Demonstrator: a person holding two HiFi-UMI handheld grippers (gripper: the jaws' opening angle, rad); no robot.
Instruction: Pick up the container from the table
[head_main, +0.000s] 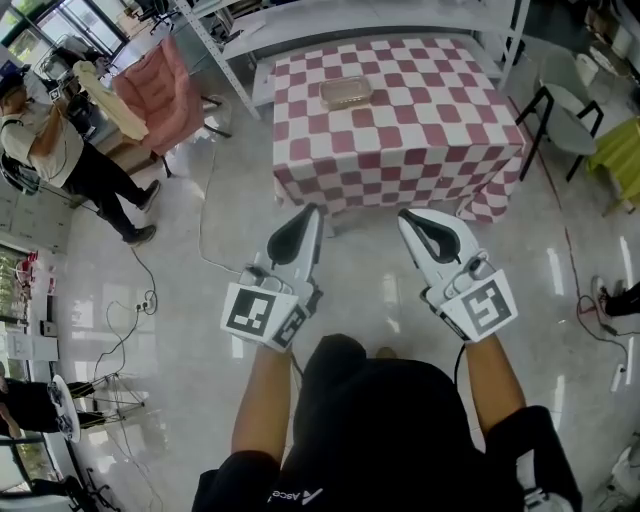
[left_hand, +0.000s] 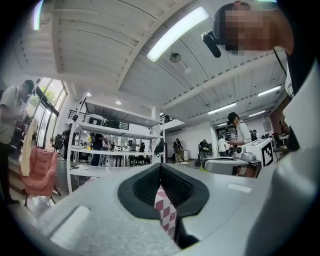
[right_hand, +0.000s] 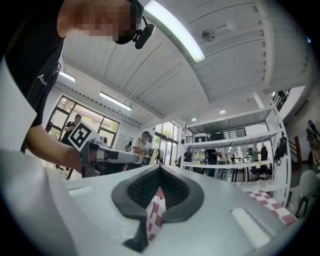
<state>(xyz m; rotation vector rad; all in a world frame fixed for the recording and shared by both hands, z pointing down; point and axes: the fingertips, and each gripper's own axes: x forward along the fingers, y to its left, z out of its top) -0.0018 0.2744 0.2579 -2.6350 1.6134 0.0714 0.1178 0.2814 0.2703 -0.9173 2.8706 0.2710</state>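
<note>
the shallow, clear container sits on the red-and-white checked table, in its far half and a little left of the middle, well apart from both claws. the person stands back from the table, with bare floor between. the left claw and the right claw are held side by side, pointing roughly level at the table, each with its jaws pressed together on nothing. the container lies ahead, between their two lines, its long side running across the view. i'd judge the left claw slightly nearer, though either would have to travel forward and spread before it could take hold.
</note>
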